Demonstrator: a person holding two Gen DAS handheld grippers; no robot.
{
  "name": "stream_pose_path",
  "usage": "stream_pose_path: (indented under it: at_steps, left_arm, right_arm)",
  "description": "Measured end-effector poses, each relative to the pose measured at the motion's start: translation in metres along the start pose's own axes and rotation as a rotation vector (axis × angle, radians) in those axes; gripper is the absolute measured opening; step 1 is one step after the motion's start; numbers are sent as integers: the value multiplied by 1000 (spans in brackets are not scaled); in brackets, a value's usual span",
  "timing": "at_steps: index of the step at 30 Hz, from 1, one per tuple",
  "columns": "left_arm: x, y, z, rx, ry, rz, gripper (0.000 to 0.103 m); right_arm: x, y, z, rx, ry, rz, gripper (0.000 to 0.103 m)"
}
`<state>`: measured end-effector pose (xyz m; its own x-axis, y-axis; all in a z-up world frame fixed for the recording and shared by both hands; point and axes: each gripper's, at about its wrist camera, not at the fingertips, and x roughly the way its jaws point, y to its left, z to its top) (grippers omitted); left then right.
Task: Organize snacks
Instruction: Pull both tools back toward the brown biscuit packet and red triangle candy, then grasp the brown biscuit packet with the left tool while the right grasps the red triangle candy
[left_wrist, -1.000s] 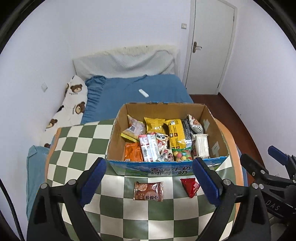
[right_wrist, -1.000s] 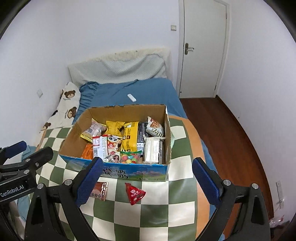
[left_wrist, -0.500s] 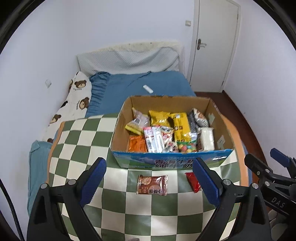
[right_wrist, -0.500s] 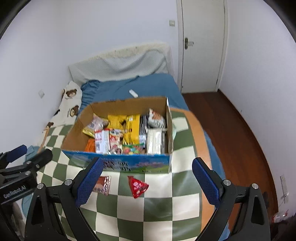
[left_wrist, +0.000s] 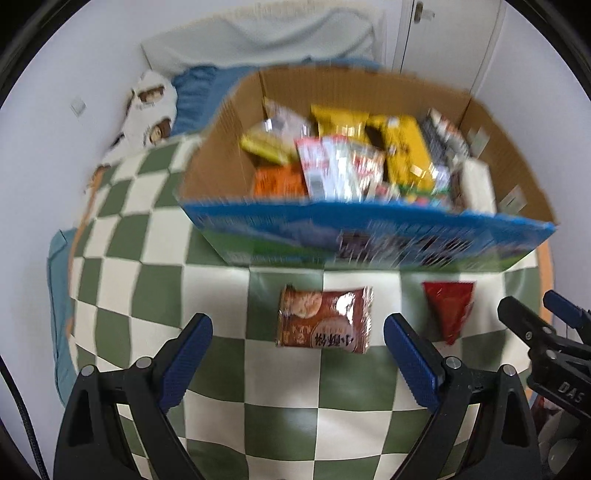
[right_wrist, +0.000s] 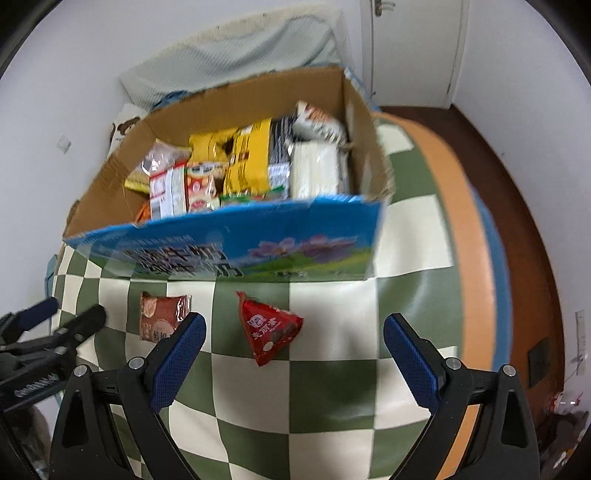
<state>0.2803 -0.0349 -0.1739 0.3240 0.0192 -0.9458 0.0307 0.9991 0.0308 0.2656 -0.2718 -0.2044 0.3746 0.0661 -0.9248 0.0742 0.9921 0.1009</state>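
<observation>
A cardboard box (left_wrist: 369, 236) with a blue printed front stands on the green-and-cream checked cloth (left_wrist: 155, 280), filled with several snack packets. In front of it lie a brown biscuit packet (left_wrist: 324, 320) and a red triangular packet (left_wrist: 448, 308). My left gripper (left_wrist: 297, 334) hangs open above the cloth, the brown packet lying between and just beyond its blue pads. In the right wrist view the box (right_wrist: 236, 247) fills the middle, and my right gripper (right_wrist: 291, 336) is open over the red packet (right_wrist: 267, 326); the brown packet (right_wrist: 162, 317) lies to its left. Neither gripper holds anything.
The cloth covers a rounded table with an orange edge (right_wrist: 461, 206). Behind it are a blue bed (left_wrist: 207, 88) with a bear-print pillow (left_wrist: 147, 107), white walls and a door (right_wrist: 413, 48). Wooden floor (right_wrist: 517, 184) lies to the right.
Both grippers have dropped toward the table and tilted further down. The box and the two loose packets now look much larger and nearer. Jaws stayed wide apart.
</observation>
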Motion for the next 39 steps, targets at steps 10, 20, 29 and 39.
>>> stream_pose_path:
  at_steps: [10, 20, 29, 39]
  left_arm:
    - [94, 0, -2, 21, 265, -50, 95]
    - [109, -8, -8, 20, 259, -118, 80]
    - [79, 2, -32, -23, 212, -140, 38]
    - [47, -12, -91, 130, 305, -224, 40]
  right_arm:
    - [51, 13, 1, -37, 87, 82, 87]
    - [93, 28, 3, -79, 151, 58, 54]
    - [84, 29, -19, -81, 143, 85, 48]
    - [70, 26, -52, -65, 184, 142, 48]
